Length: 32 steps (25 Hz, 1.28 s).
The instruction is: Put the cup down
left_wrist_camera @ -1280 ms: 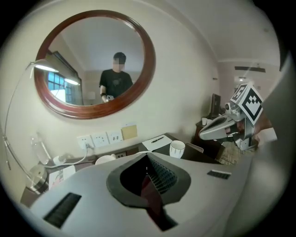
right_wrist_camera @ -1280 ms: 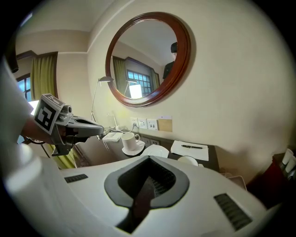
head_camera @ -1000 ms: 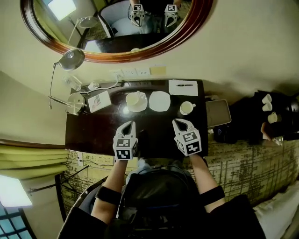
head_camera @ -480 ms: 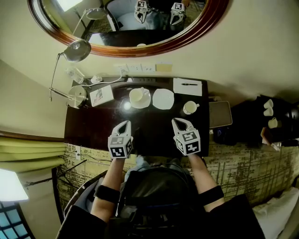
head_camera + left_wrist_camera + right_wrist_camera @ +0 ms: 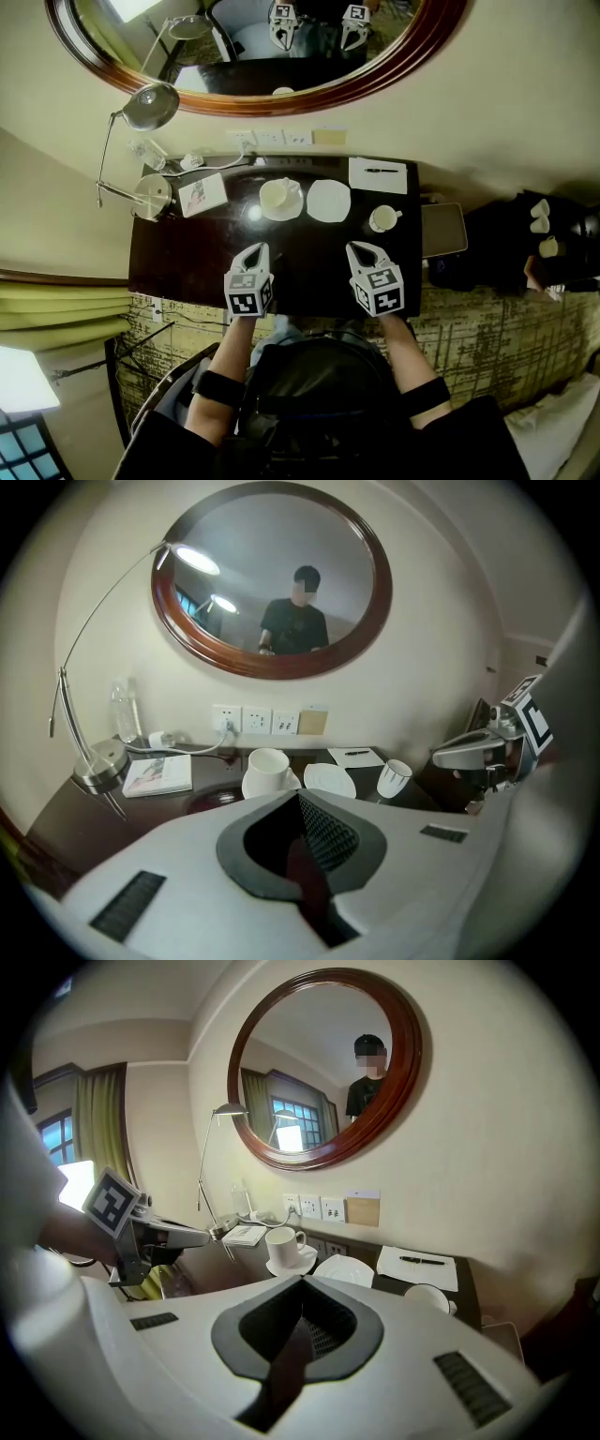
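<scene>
Both grippers empty, jaws pressed together. Left gripper (image 5: pixel 255 253) and right gripper (image 5: pixel 362 250) hover over the desk (image 5: pixel 187 253) near edge. Cup (image 5: pixel 380 218) stands upright just beyond the right gripper, so right is nearer.

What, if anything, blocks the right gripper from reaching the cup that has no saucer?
Probably nothing: only bare table lies between the right gripper and the cup. Its jaws are shut, though, and would need opening first.

Cup (image 5: pixel 276 194) on saucer (image 5: pixel 282 216), left of plate (image 5: pixel 329 201)
</scene>
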### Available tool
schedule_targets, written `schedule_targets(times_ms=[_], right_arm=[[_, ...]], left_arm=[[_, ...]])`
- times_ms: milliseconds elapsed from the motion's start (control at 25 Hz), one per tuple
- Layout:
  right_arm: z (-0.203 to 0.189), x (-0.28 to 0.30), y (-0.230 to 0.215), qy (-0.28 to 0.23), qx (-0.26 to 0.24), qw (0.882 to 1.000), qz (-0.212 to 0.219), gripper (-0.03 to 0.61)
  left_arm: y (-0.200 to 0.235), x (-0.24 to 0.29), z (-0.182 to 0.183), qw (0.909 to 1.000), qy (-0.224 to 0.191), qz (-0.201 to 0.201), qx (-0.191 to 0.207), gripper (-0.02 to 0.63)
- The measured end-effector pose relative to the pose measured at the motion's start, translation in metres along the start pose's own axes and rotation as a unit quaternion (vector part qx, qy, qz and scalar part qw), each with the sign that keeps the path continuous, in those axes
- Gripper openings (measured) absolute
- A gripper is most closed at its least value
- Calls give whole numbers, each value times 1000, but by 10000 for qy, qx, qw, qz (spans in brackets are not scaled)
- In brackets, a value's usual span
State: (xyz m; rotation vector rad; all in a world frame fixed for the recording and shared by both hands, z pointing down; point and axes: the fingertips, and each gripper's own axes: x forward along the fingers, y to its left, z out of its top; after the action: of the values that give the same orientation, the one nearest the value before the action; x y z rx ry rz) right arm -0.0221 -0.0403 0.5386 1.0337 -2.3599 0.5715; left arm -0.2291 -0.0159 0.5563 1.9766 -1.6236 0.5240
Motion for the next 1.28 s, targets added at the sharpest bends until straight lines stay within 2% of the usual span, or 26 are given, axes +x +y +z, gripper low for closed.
schedule_targets(times_ms=[240, 600, 800, 1080, 1280], right_arm=[[-10, 8, 6, 186, 91, 9998, -52, 0], [-24, 34, 28, 414, -269, 9988, 61, 0], [-28, 40, 29, 483, -237, 9985, -82, 0], [-32, 53, 39, 560, 90, 9984, -60, 0], [-43, 62, 42, 586, 232, 9980, -45, 0]], left_arm=[[6, 27, 5, 9999, 48, 32, 136, 5], [22, 95, 14, 9989, 272, -364, 127, 389], [27, 130, 20, 9971, 380, -552, 364, 499], [29, 173, 16, 9923, 476, -769, 849, 568], [34, 198, 8, 9909, 596, -729, 964, 569]])
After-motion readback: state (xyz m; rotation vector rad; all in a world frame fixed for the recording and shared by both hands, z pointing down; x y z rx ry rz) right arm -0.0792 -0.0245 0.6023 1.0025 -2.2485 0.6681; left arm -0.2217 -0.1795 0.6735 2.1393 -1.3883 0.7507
